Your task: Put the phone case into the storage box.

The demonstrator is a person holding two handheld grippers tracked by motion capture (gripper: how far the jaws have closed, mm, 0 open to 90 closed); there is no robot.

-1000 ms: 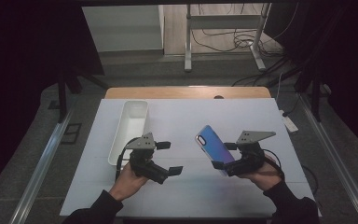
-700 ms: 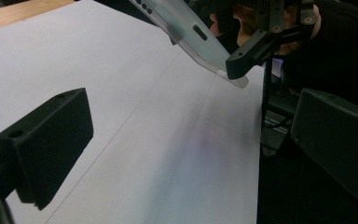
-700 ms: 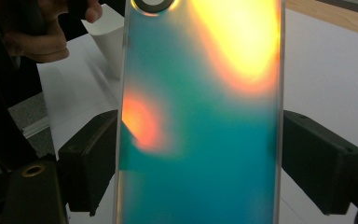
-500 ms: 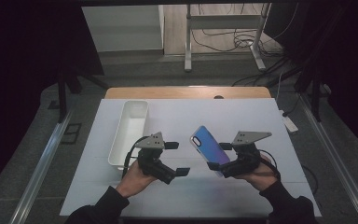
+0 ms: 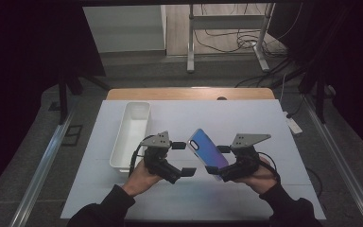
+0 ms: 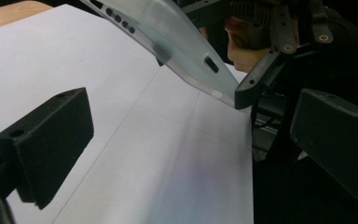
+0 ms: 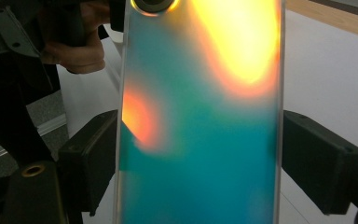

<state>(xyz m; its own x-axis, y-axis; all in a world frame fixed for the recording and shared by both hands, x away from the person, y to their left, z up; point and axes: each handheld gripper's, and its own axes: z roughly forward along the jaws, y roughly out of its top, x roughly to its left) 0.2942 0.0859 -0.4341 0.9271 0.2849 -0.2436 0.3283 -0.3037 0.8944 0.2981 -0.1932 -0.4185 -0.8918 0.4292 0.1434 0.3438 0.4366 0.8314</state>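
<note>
A phone [image 5: 207, 150] with a shiny blue-purple back is held tilted above the white table sheet [image 5: 246, 118]. My right gripper [image 5: 217, 160] is shut on its lower part, one pad on each long edge. In the right gripper view the phone [image 7: 200, 130] glows teal and orange between the jaws of my right gripper [image 7: 200, 158], camera end up. My left gripper [image 5: 184, 158] stands open just left of the phone's upper end, not touching it. In the left gripper view the left gripper [image 6: 191, 144] has nothing between its jaws; the phone's edge [image 6: 182, 42] crosses above them.
A long white tray [image 5: 132, 135] lies on the sheet behind the left hand. The wooden table edge [image 5: 189, 93] runs along the far side. Beyond it are metal stand legs [image 5: 191, 56] and cables on the floor.
The right hand has brought the phone a little to the left and the left gripper has edged right, so the gap between them has narrowed. The grip on the phone is unchanged.
</note>
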